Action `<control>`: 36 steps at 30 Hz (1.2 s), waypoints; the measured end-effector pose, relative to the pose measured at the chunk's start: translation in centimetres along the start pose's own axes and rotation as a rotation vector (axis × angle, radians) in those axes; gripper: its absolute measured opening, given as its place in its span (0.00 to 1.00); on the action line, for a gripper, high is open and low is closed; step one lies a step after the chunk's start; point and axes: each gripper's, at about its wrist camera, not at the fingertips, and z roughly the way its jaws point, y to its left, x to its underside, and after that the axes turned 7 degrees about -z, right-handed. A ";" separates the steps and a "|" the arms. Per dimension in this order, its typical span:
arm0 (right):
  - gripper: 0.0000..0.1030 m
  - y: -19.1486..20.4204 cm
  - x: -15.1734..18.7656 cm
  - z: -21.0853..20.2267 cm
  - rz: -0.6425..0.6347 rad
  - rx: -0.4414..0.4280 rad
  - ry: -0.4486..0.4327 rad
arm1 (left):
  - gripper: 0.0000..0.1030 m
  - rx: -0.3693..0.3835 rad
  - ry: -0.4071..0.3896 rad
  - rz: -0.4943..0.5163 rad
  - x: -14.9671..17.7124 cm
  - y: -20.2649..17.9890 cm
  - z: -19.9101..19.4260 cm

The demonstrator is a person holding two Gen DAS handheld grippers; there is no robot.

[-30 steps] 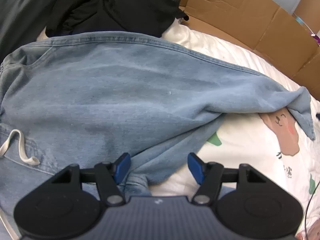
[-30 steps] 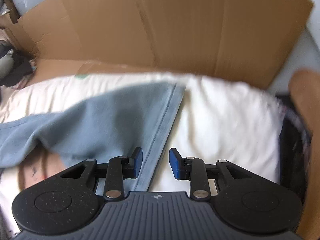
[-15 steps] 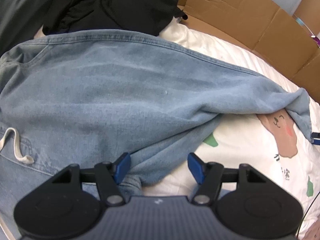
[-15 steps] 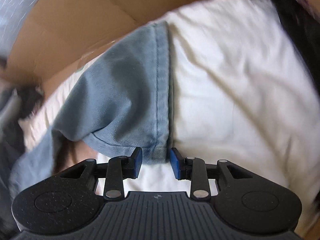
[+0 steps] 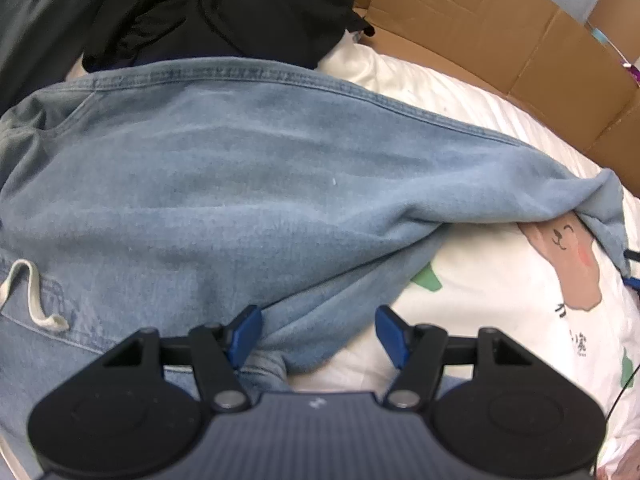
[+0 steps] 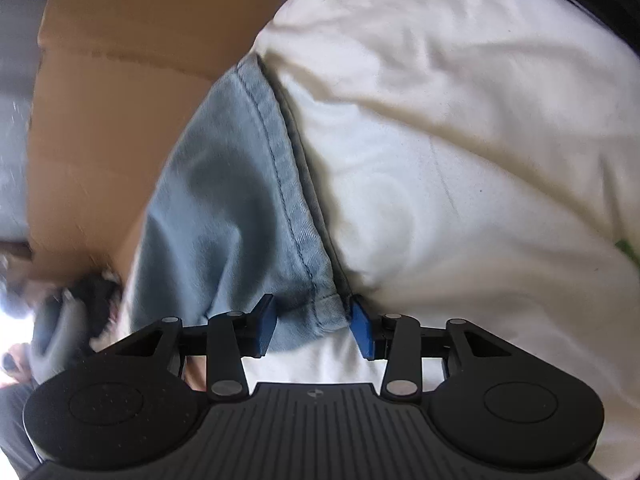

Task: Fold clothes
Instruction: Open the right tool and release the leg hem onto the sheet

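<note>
Light-blue jeans (image 5: 248,184) lie spread across a white printed bed sheet (image 5: 500,304), with a white drawstring (image 5: 36,300) at the lower left. My left gripper (image 5: 319,334) is open and low over the near edge of a jeans leg, with fabric between its fingers. The far leg end (image 5: 608,208) reaches the right side. In the right wrist view, the stitched hem corner of the jeans leg (image 6: 316,312) sits between the fingers of my right gripper (image 6: 314,330), which is open and flanks it.
A heap of black clothes (image 5: 224,12) lies beyond the jeans at the back. Brown cardboard (image 5: 500,36) stands along the far edge of the bed, and cardboard (image 6: 112,92) also shows in the right wrist view. Bare sheet (image 6: 460,160) lies right of the hem.
My right gripper swung round and came down onto the leg's hem corner, and its fingers spread slightly. The left gripper barely moved; the jeans slid a little.
</note>
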 end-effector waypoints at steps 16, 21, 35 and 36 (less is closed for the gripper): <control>0.43 -1.8 0.1 -0.8 0.146 -0.218 -0.069 | 0.64 0.011 0.003 0.088 0.3 -1.0 0.9; 0.39 -1.6 0.4 1.1 0.111 -0.172 -0.051 | 0.66 -0.008 0.013 0.140 0.7 -1.3 1.8; 0.24 4.3 -2.8 -4.2 -0.175 -0.099 -0.207 | 0.12 -0.010 -0.033 0.185 0.7 -1.1 1.3; 0.24 4.5 -3.2 -4.8 -0.184 -0.096 -0.223 | 0.10 -0.007 -0.041 0.185 0.8 -1.0 1.0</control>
